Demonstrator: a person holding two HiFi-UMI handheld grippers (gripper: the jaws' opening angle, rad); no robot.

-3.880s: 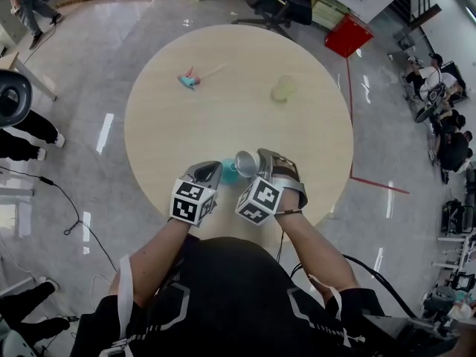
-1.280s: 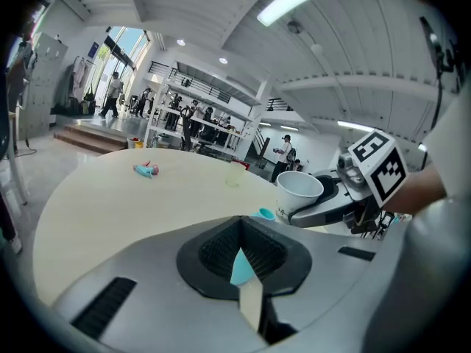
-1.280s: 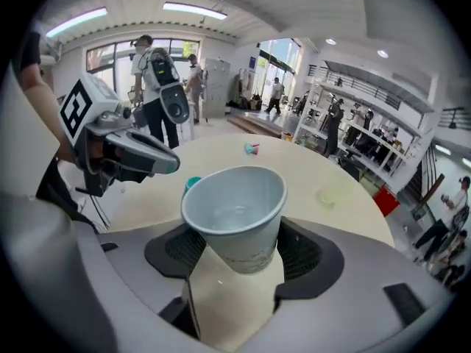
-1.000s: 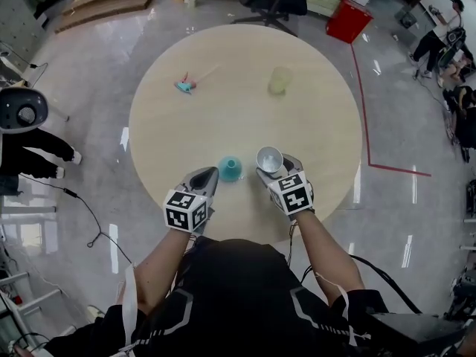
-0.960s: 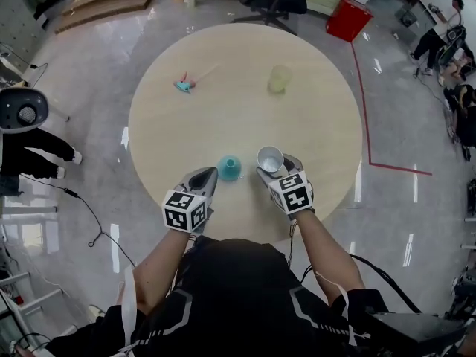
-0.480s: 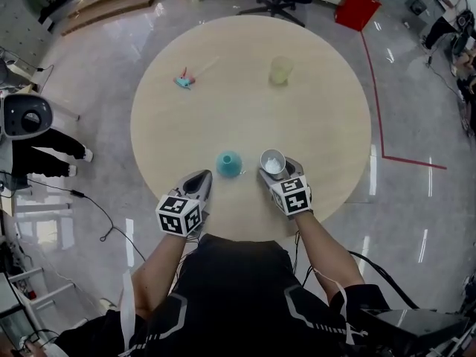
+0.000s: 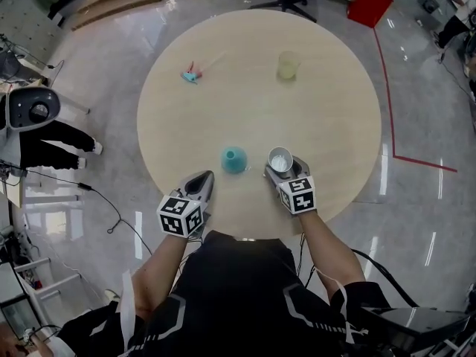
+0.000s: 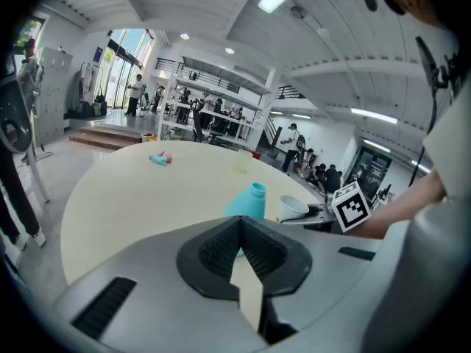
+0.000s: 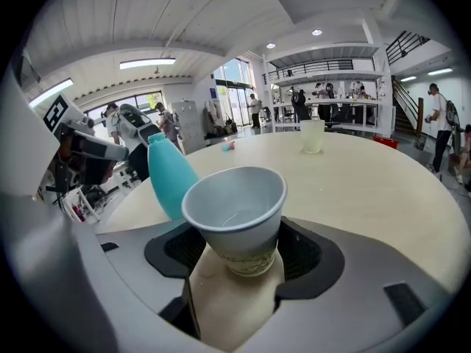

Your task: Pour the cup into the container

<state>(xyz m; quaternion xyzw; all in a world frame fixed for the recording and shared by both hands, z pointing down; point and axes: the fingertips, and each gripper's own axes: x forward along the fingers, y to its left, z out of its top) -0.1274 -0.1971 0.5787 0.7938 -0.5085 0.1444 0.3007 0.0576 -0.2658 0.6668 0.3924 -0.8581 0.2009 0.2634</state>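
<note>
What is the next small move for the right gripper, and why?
Probably lower the cup the last bit onto the table and open the right gripper. The cup stands upright in its jaws, looks nearly empty, and is beside the teal container, not above it, so pouring seems finished.
</note>
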